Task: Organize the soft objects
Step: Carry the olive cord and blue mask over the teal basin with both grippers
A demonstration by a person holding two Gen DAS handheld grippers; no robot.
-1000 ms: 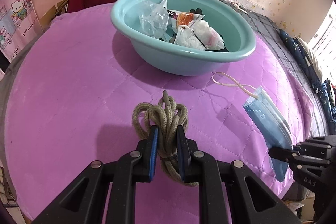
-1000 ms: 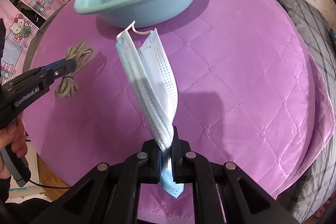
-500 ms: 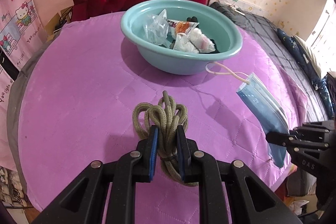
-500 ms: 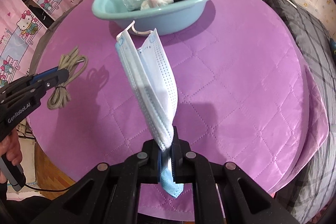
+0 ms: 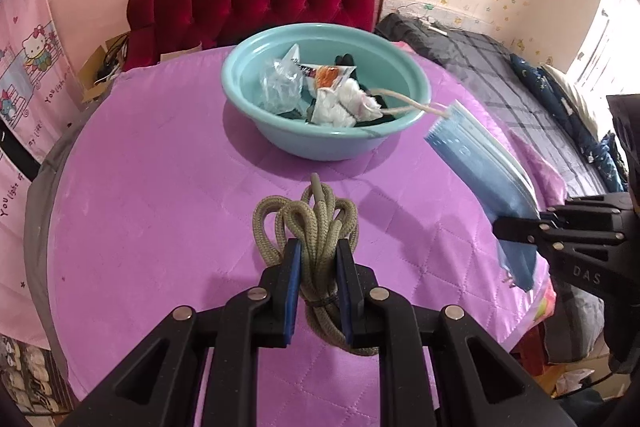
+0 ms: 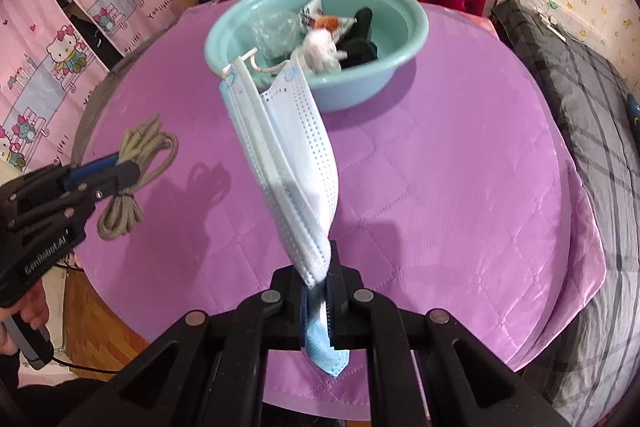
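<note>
Lifted nearer the basin (image 6: 416,23), right gripper (image 6: 318,291) pinches mask (image 6: 292,163) pointing toward it.

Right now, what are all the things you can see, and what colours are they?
basin: one, teal, far middle of the table.
clear bag: one, see-through, in the basin.
snack packet: one, orange and white, in the basin.
white wad: one, white, in the basin.
black cloth: one, black, in the basin.
rope: one bundle, olive, held above the table.
mask: one, blue and white, held up near the basin.
table: one, purple quilted cover.
headboard: one, red, behind the table.
bedding: grey plaid, right of the table.
left gripper: black, shut on the rope.
right gripper: black, shut on the mask.
</note>
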